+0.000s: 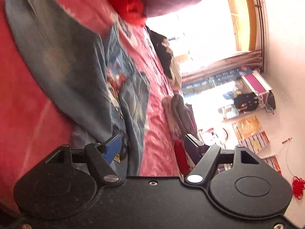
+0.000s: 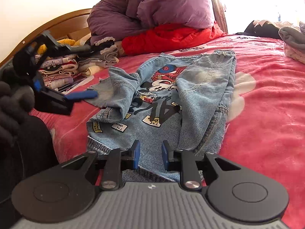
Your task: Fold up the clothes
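— Denim, is it, that thing on the bed?

— Yes, a pale blue denim jacket (image 2: pixel 162 99) with a cartoon print, lying back-up on the pink blanket (image 2: pixel 266 99), both sleeves turned in over the print. The left sleeve (image 1: pixel 57 57) lies loose across the cloth.

— Who has hold of it?

— The right claw (image 2: pixel 150 155) sits at the near hem, its blue pads narrowly apart with the denim edge between them; whether they pinch it I cannot tell. The left claw (image 1: pixel 152 145) stands wide with nothing between its pads. In the right wrist view it hangs off the jacket's left side, above the blanket, rolled onto its side.

— Any baskets or boxes about?

— I see no clear one. A stack of folded clothes (image 2: pixel 76 66) lies by the wooden headboard (image 2: pixel 63 21), a purple quilt (image 2: pixel 152 5) is piled over a red one (image 2: pixel 171 38), and more folded things (image 2: pixel 293 38) rest at the far right edge of the bed.
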A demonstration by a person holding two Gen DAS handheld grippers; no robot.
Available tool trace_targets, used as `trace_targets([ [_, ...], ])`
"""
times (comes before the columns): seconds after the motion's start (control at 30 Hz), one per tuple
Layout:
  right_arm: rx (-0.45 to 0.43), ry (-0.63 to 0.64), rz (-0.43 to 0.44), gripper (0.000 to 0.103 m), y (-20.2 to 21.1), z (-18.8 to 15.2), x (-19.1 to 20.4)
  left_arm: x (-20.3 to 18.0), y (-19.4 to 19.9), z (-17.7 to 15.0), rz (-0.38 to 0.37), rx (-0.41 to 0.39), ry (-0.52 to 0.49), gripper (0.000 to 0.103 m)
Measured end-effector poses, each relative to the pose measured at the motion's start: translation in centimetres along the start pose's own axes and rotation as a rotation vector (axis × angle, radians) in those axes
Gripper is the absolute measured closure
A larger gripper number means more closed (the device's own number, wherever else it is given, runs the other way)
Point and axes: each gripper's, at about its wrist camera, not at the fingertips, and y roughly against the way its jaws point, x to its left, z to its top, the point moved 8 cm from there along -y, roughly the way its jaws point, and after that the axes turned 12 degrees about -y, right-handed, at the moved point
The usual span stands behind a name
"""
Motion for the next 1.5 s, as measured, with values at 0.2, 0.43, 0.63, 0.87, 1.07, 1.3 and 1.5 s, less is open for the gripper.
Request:
trace_targets([
  [0.2, -0.007, -0.031, 0.031, 0.077, -0.5, 0.8, 0.7, 0.8, -0.4, -1.9, 0.279, 0.08, -0.239, 0.083],
  [0.43, -0.015, -0.085, 0.052, 0.077, -3.1, 2.7, 1.8, -0.8, -4.5, -4.3, 0.399, 0.17, -0.602, 0.095],
  [0.63, -0.013, -0.064, 0.083, 0.077, -5.1, 3.6, 3.0, 2.4, -6.7, -6.0, 0.442, 0.292, -0.6, 0.097],
  [0.87, 0.007, -0.077, 0.087, 0.077, -5.9, 2.9, 2.6, 1.9, -4.7, -4.9, 0.315, 0.282, -0.457, 0.096],
  [1.07, -0.01, 0.044, 0.056, 0.065, -6.2, 3.7, 4.8, -0.8, -2.6, 2.6, 0.358, 0.078, -0.506, 0.064],
  [1.3, -0.006, 0.238, -0.023, 0.066, -8.4, 3.3, 7.1, 0.2, -10.6, 12.6, 0.539, 0.101, -0.638, 0.064],
  [1.5, -0.015, 0.262, -0.019, 0.083, -8.7, 3.1, 7.2, 6.2, -18.1, 16.7, 0.67, 0.245, -0.607, 0.065],
])
